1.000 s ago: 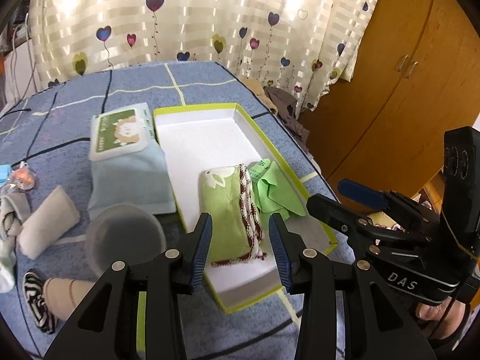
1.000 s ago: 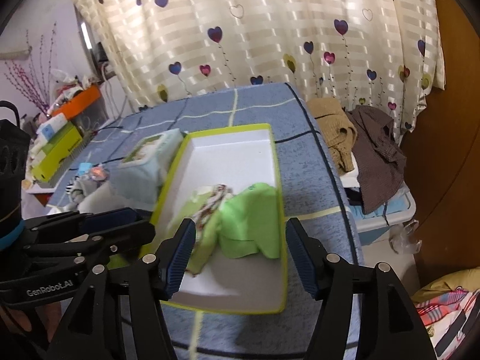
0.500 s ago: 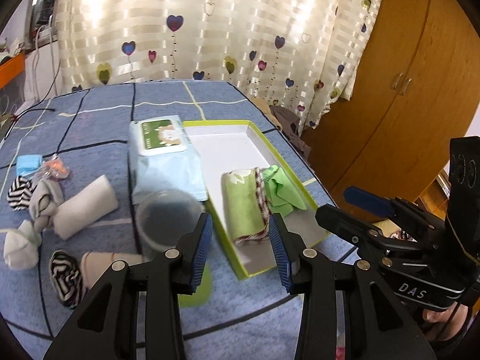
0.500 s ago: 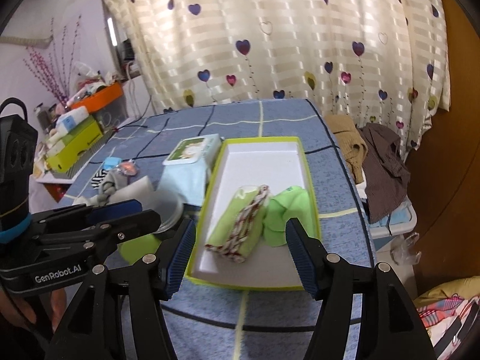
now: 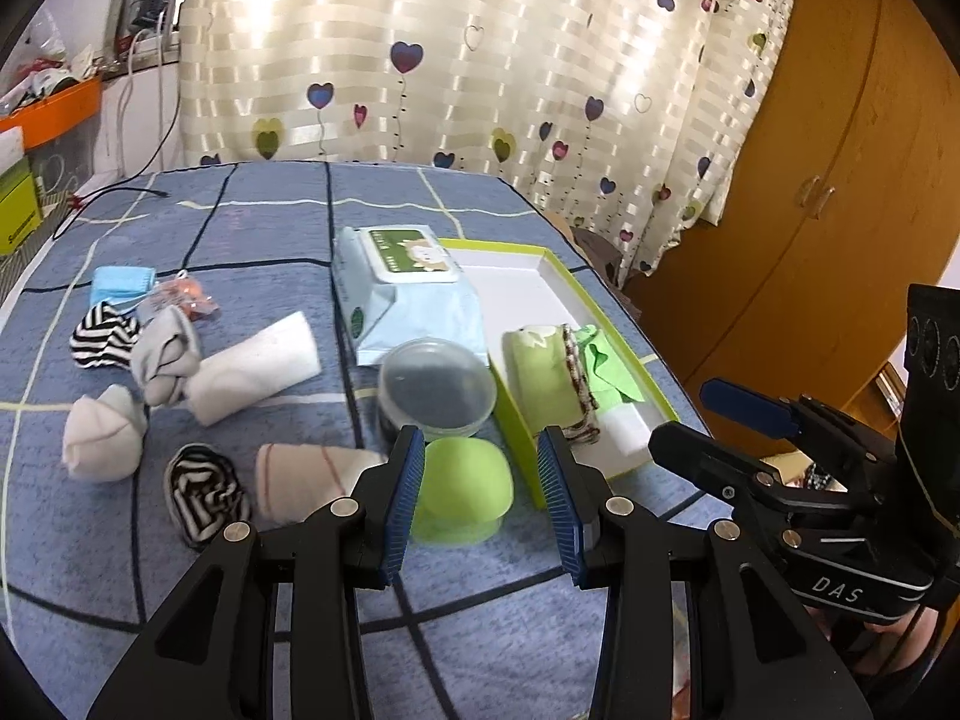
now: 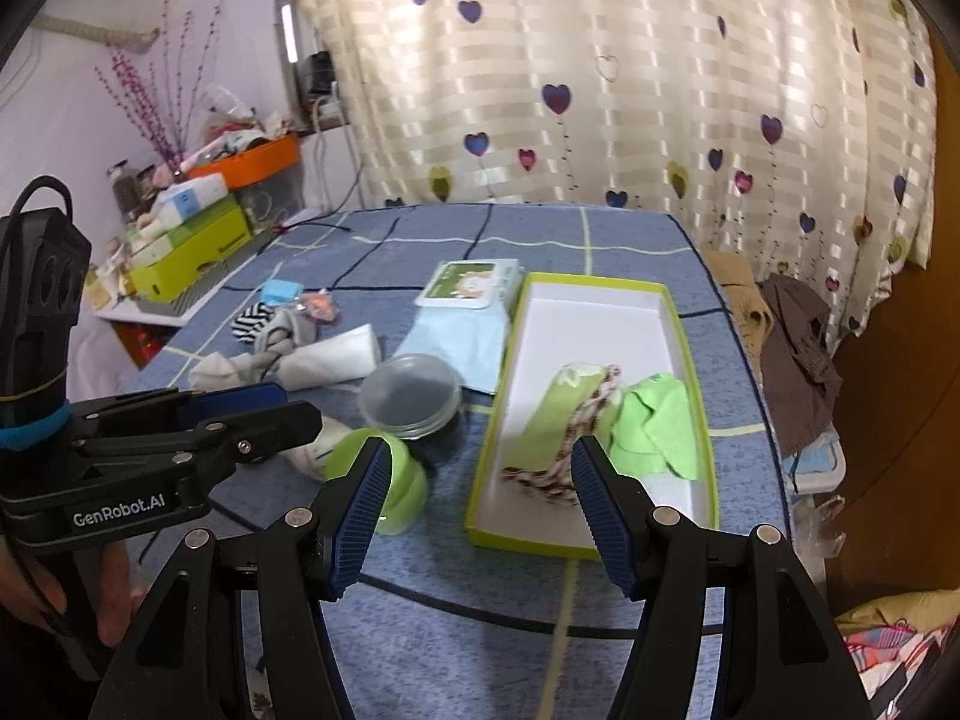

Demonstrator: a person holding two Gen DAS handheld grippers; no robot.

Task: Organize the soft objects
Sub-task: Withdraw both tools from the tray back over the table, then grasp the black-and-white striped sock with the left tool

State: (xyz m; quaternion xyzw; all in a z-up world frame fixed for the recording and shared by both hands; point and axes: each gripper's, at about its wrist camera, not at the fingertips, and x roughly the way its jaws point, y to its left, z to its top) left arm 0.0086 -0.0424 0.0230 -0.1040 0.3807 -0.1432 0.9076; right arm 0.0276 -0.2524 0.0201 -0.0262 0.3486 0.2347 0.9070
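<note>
A green-rimmed white box lies on the blue bedspread and holds a folded green towel with a brown braided trim and a light green cloth. Rolled socks and cloths lie to the left: a white roll, a beige roll, striped socks, grey socks. My left gripper is open and empty above a green round lid. My right gripper is open and empty near the box's front edge.
A wet-wipes pack lies beside the box. A clear round container stands in front of it. A wooden wardrobe is at the right, curtains behind. Clothes hang off the bed's right edge.
Both grippers have pulled back and up from the box, so more of the bed and the socks at the left come into view. Both stay open and empty.
</note>
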